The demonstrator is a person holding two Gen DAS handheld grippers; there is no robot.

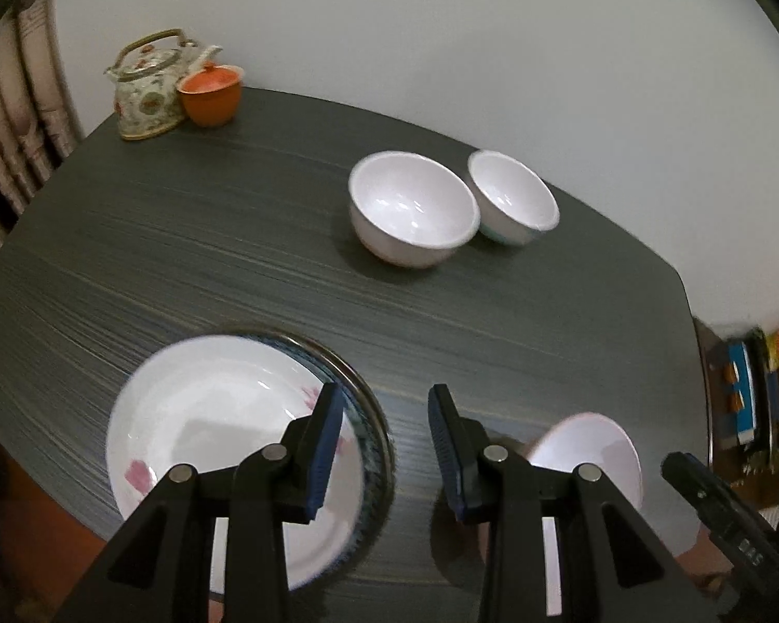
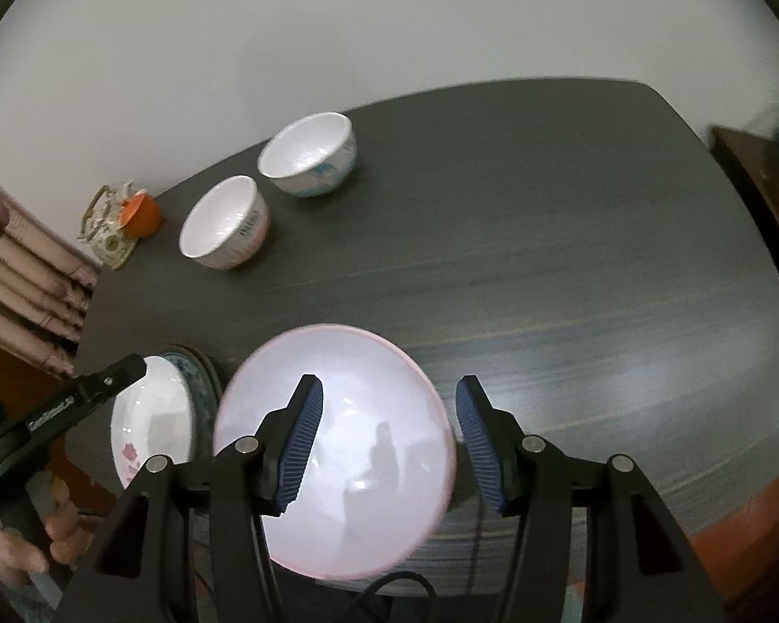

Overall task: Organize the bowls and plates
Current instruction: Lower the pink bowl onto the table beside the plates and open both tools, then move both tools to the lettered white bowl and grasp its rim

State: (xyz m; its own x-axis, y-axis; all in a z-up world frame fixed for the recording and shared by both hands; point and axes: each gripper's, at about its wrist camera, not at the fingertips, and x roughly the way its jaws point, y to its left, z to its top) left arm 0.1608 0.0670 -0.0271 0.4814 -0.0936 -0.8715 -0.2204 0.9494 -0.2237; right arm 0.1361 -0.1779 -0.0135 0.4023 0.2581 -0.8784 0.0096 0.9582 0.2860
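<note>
Left wrist view: the left gripper (image 1: 387, 441) is parted over bare table (image 1: 233, 239), nothing between its pads; the white flowered plate (image 1: 223, 425) already sits on a dark-rimmed plate (image 1: 371, 415), so stacking looks started. The right gripper (image 2: 387, 444) hangs apart above the pink-rimmed plate (image 2: 363, 446), empty too. Two bowls (image 1: 413, 207) wait side by side, probably next to nest.

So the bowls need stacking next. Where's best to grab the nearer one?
Pinch the rim of the nearer bowl from above, one finger inside and one outside. It stands upright and open. Avoid the side facing the other bowl, which crowds it.
</note>
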